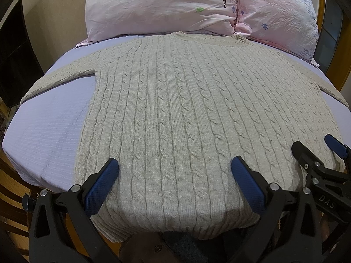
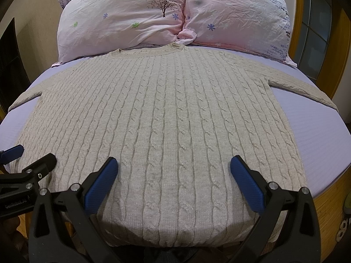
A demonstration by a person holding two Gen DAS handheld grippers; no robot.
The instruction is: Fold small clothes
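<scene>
Sweater (image 1: 175, 109) laid out flat on the bed (image 1: 43, 131), cable-knit face up, neckline at the far edge just short of the two pink pillows (image 1: 158, 6), hem hanging a little over the near edge right under both tools. Its long axis runs straight away from the jaws, near edge to far edge, with the sleeves thrown out sideways toward the bed's two side edges.

Starting at the left: the left sleeve (image 1: 59, 74) angles out to the left edge of the bed, well apart from either tool. Then the left gripper (image 1: 175, 171), jaws spread wide, nothing between them, hanging over the hem on the left half of the body. The blue pads (image 1: 101, 188) sit just above the knit; whether they touch it I cannot tell.

Moving right, the right gripper (image 2: 174, 171) matches it: jaws gaping just as wide, holding nothing, poised over the hem on the right half. The two tools are side by side, each showing at the edge of the other's view. Out past it, the right sleeve (image 2: 302, 89) reaches toward the right edge of the bed.

So no fold begun, by the look of it. Each sleeve lies off to its own tool's outer side and further up the bed, so I would expect left to serve left and right to serve right. The hem is the nearest thing to both.
</scene>
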